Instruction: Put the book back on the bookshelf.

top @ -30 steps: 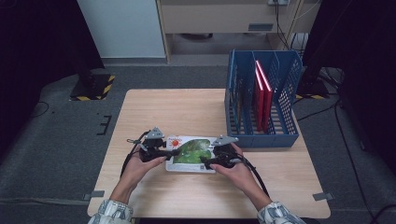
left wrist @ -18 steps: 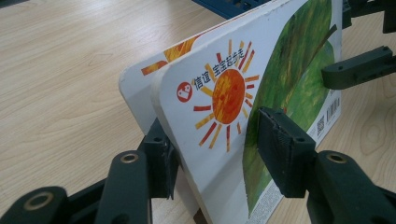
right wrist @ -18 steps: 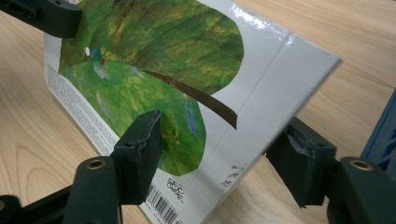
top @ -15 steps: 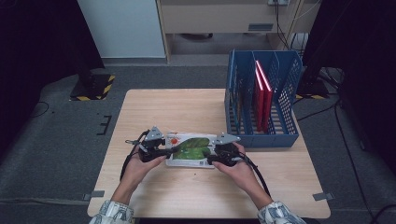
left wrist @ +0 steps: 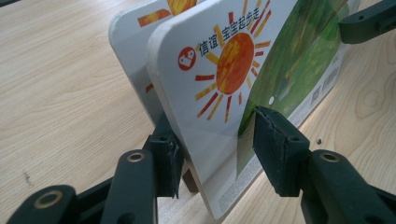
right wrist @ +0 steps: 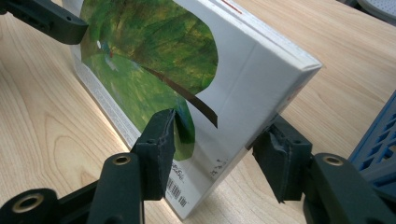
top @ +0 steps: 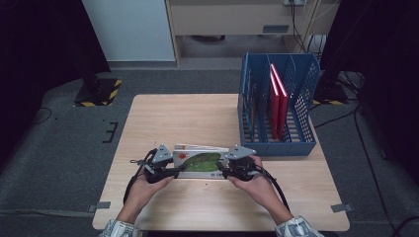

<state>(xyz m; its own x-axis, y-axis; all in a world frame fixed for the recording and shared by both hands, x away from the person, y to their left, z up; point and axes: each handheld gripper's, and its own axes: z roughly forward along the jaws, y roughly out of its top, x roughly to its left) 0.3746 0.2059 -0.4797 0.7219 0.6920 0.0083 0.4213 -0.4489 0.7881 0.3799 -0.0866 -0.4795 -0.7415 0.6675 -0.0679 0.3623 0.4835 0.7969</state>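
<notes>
1. I have the white, thick-paged board book with the green leaf and orange sun cover [top: 200, 163] near the front edge of the pale wooden table [top: 188, 118], left of the blue slotted plastic rack [top: 276, 106].
2. My left gripper [left wrist: 217, 149] pinches its open-page end; the book's covers gape there.
3. My right gripper [right wrist: 212, 154] has just been closing and now pinches the spine end.
4. It looks stiff, light and glossy, so I'd grip squarely on both covers.

A board book [top: 200, 163] is stood on its edge on the worktop [top: 197, 118], near the front edge. It is flanked by the left gripper [top: 163, 168] at its left end and the right gripper [top: 236, 167] at its right end. Behind and to the right, a file rack [top: 276, 106] is placed, with books [top: 277, 98] stood upright in its compartments.
</notes>
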